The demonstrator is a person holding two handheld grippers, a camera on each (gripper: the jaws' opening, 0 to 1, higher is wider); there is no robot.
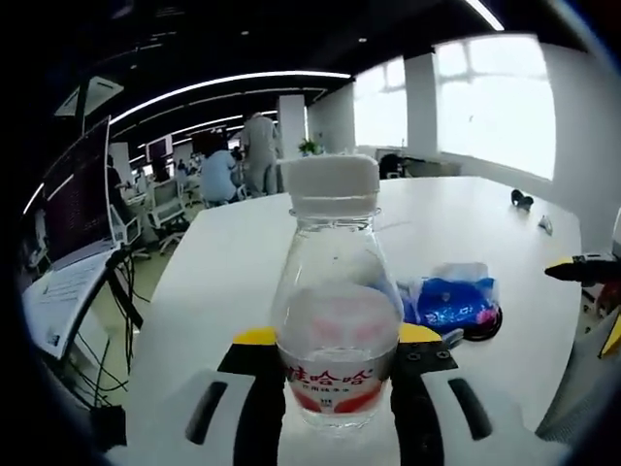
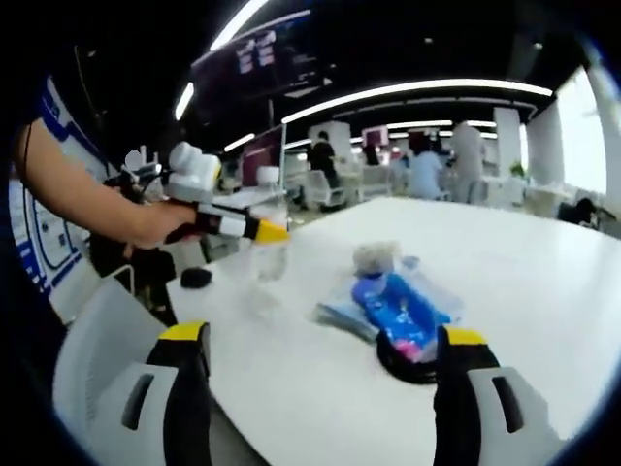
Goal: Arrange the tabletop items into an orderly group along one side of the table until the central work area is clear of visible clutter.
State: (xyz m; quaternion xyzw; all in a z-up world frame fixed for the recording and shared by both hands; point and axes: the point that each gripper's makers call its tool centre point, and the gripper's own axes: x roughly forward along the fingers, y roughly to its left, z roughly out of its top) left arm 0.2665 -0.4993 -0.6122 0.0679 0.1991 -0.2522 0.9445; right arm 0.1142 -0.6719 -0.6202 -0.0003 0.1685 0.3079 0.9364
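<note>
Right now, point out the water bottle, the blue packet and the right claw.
water bottle [image 1: 337, 330]: left gripper view, on its label band.
blue packet [image 2: 398, 306]: right gripper view, on its blue middle.
right claw [image 2: 320, 364]: right gripper view, midway between its tips.

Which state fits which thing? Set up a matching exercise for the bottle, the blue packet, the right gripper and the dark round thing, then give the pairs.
Things:
1. clear plastic bottle with a white cap
2. blue plastic packet
3. right gripper
4. dark round object

States:
A. open, nothing between its fingers
B. lies on the white table, on top of another thing
C. clamped between yellow-tipped fingers
D. partly under the packet

Pairs: 1-C, 2-B, 3-A, 4-D
</note>
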